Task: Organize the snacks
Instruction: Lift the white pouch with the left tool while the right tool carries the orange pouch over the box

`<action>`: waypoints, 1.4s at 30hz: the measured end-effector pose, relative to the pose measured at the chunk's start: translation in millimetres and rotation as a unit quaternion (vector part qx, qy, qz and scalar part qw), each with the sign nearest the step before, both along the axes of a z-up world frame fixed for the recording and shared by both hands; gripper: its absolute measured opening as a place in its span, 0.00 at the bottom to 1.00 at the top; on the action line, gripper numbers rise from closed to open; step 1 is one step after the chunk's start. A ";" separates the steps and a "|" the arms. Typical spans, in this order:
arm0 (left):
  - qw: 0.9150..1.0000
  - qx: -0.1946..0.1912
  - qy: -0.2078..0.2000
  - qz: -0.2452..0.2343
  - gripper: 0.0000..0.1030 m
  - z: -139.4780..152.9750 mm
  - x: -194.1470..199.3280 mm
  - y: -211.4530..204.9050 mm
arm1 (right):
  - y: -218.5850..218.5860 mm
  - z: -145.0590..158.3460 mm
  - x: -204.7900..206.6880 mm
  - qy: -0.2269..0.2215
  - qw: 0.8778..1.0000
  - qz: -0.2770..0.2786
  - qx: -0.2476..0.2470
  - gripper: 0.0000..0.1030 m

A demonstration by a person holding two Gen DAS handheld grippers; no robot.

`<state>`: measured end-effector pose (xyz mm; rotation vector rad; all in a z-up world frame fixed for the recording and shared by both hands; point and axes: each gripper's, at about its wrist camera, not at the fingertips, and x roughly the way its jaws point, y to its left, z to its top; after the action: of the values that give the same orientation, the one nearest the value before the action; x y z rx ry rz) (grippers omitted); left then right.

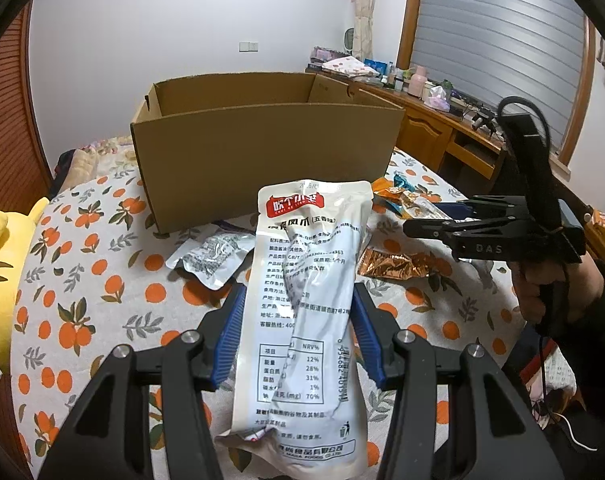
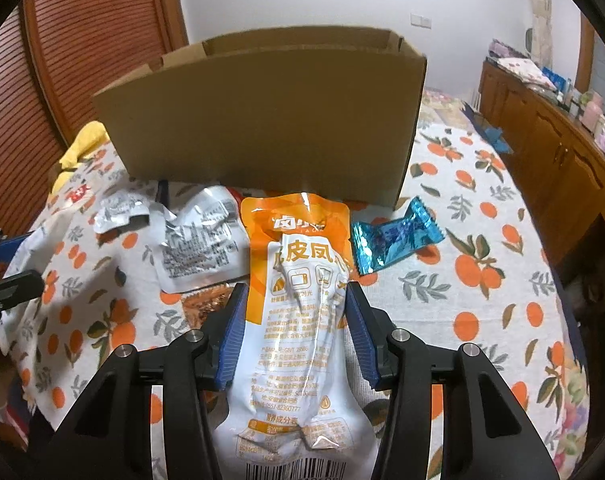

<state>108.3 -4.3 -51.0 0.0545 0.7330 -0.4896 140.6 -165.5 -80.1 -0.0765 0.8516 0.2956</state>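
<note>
Box interior not visible from either wrist view; only the front wall and rim of the cardboard box [image 1: 262,148] show, open top. Lower ends of both held packets are cut off by the frame edge. Small print on both is mostly unreadable.

Left gripper [image 1: 298,300] is clamped on a white snack pouch [image 1: 302,308], blue pads pressed against its sides. Pouch stands upright and creased, with a red logo at the top and a nutrition table lower down. It's held above the bedspread, in front of the box wall.

Right gripper [image 2: 296,300] is clamped on an orange-and-white snack pouch [image 2: 298,320], also upright, with a barcode at the bottom edge. From the left view its fingers are seen side-on, and the grip itself can't be read there.

Box sits on the orange-print bedspread [image 1: 82,280]. Loose items in front of the box: a silver packet [image 2: 198,248], a blue candy wrapper [image 2: 394,240], and a copper foil wrapper [image 1: 394,264], the last partly hidden behind the white pouch. Bare bedspread to the right of the blue wrapper. Wooden cabinet [image 2: 542,140] runs along the right side, and a yellow cushion [image 1: 2,272] sits at the left edge.
</note>
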 end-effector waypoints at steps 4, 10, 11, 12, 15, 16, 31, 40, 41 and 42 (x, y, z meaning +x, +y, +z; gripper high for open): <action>1.000 -0.003 -0.006 0.005 0.49 6.3 0.6 2.3 | 3.2 10.3 -5.7 -0.013 1.000 0.007 0.002 0.47; 1.000 -0.004 -0.014 0.011 0.49 15.1 1.9 7.0 | 9.1 24.2 -13.9 -0.030 0.999 0.017 0.003 0.48; 1.000 -0.004 -0.015 0.012 0.49 16.6 2.5 7.7 | 10.1 26.3 -15.2 -0.033 0.999 0.018 0.004 0.48; 1.000 -0.004 -0.017 0.012 0.49 18.0 2.8 8.0 | 11.6 29.3 -16.6 -0.037 0.999 0.020 0.003 0.48; 1.000 -0.004 -0.022 0.013 0.49 22.3 2.6 8.6 | 14.2 35.4 -19.2 -0.045 0.999 0.023 0.002 0.48; 1.000 -0.005 -0.024 0.014 0.49 24.3 2.8 8.7 | 15.2 37.7 -20.3 -0.048 0.999 0.025 0.002 0.48; 0.999 -0.002 -0.046 0.014 0.49 45.5 9.1 6.1 | 22.3 63.3 -28.8 -0.079 0.996 0.038 0.003 0.48; 0.998 -0.012 -0.060 0.013 0.49 63.5 28.6 5.5 | 25.8 81.5 -23.4 -0.099 0.994 0.052 0.005 0.48; 0.998 -0.012 -0.062 0.012 0.49 65.4 31.8 5.3 | 25.8 83.4 -21.6 -0.101 0.993 0.054 0.005 0.48; 0.998 -0.013 -0.063 0.013 0.49 67.9 36.0 5.0 | 26.3 86.0 -18.8 -0.103 0.993 0.055 0.005 0.48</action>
<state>144.3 0.7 16.9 0.0519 0.6031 -0.4660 121.8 -139.2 5.8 -0.1421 0.6417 0.3895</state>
